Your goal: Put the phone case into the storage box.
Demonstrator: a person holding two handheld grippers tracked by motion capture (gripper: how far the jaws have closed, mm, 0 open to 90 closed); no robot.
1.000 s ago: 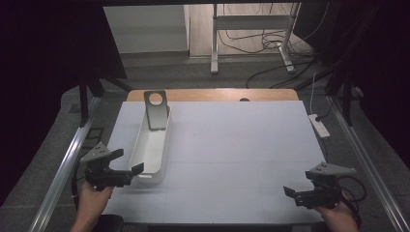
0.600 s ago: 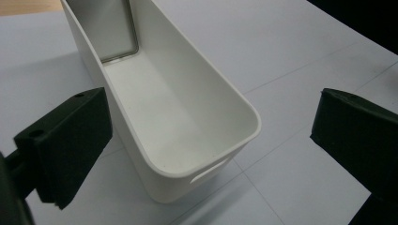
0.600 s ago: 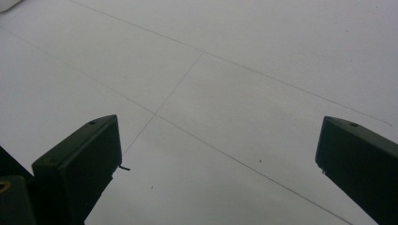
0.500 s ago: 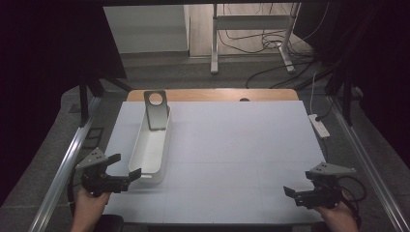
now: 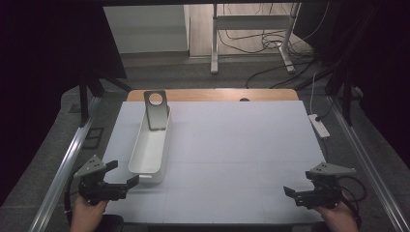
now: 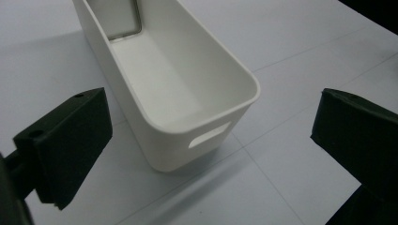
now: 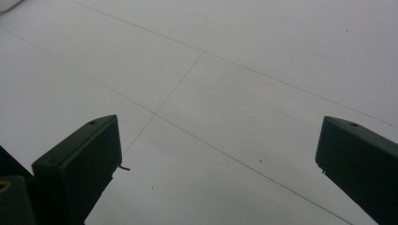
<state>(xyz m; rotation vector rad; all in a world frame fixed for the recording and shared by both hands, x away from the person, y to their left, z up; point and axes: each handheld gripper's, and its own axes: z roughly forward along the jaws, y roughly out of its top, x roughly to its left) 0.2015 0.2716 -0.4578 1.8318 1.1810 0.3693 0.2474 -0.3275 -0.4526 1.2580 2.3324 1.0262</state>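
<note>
A long white bin [image 5: 149, 145] lies on the left part of the white table [image 5: 232, 145], its length running away from the person, with its near short end toward the front edge. A dark flat metal plate with a round hole [image 5: 156, 109] stands tilted at the bin's far end, its lower part inside the bin and its top leaning on the far rim. The left gripper [image 5: 122, 181] sits at the table's front left corner, held by the person's left hand [image 5: 87, 210], and its jaws are spread wide with nothing between them. Its tips lie just beside the bin's near end, a little to the left of it and not touching it. In the left gripper view the bin [image 6: 173, 89] lies ahead between the two spread jaws, its near end with a slot-shaped handle hole facing the camera, and the plate's lower edge [image 6: 115, 18] shows at the bin's far end. The right gripper [image 5: 290, 192] rests at the front right corner, well apart from the bin, also released and empty; in the right gripper view bare table [image 7: 225, 70] lies between its wide jaws.
</note>
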